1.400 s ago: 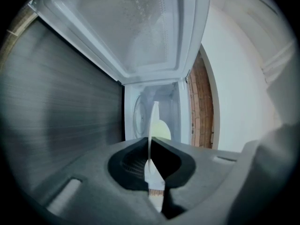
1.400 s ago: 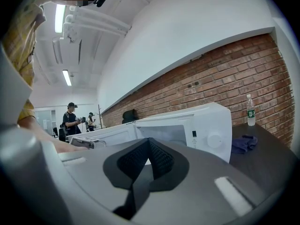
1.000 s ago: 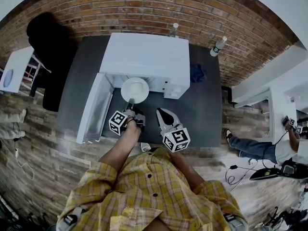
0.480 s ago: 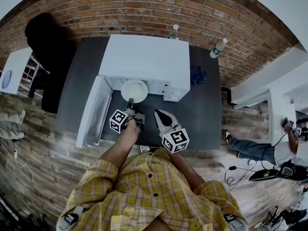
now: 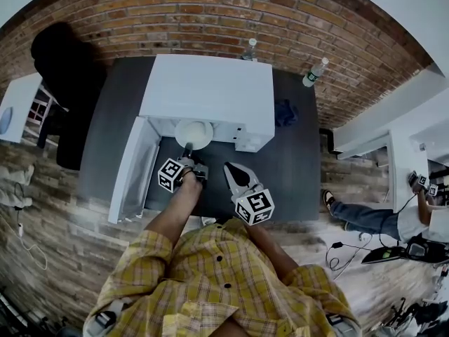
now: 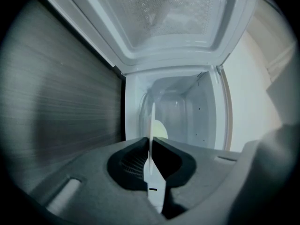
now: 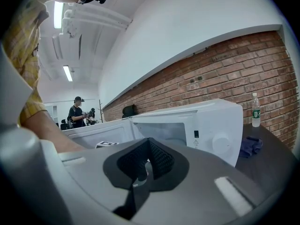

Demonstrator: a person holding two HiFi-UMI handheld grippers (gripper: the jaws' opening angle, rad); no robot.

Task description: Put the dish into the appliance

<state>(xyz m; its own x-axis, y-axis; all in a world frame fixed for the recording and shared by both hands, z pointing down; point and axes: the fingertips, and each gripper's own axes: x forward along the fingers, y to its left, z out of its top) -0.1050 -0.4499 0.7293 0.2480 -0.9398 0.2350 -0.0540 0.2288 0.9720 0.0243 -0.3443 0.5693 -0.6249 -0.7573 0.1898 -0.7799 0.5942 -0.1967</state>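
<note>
A white plate (image 5: 193, 133) sits at the mouth of the white microwave (image 5: 210, 90), its far edge under the appliance's top. My left gripper (image 5: 188, 148) is shut on the plate's near rim. In the left gripper view the plate (image 6: 151, 125) runs edge-on between the jaws of the left gripper (image 6: 151, 146), pointing into the lit cavity (image 6: 187, 111). The microwave door (image 5: 133, 167) hangs open to the left. My right gripper (image 5: 230, 168) hovers over the dark table, right of the plate, shut and holding nothing; the right gripper (image 7: 146, 161) faces the microwave (image 7: 206, 125) front.
The dark table (image 5: 295, 167) carries two water bottles (image 5: 250, 48) (image 5: 314, 71) at the back and a blue cloth (image 5: 284, 112) right of the microwave. A brick wall runs behind. People stand farther off in the room.
The left gripper has carried the plate a little further toward the microwave cavity. The right gripper has stayed almost in place.
</note>
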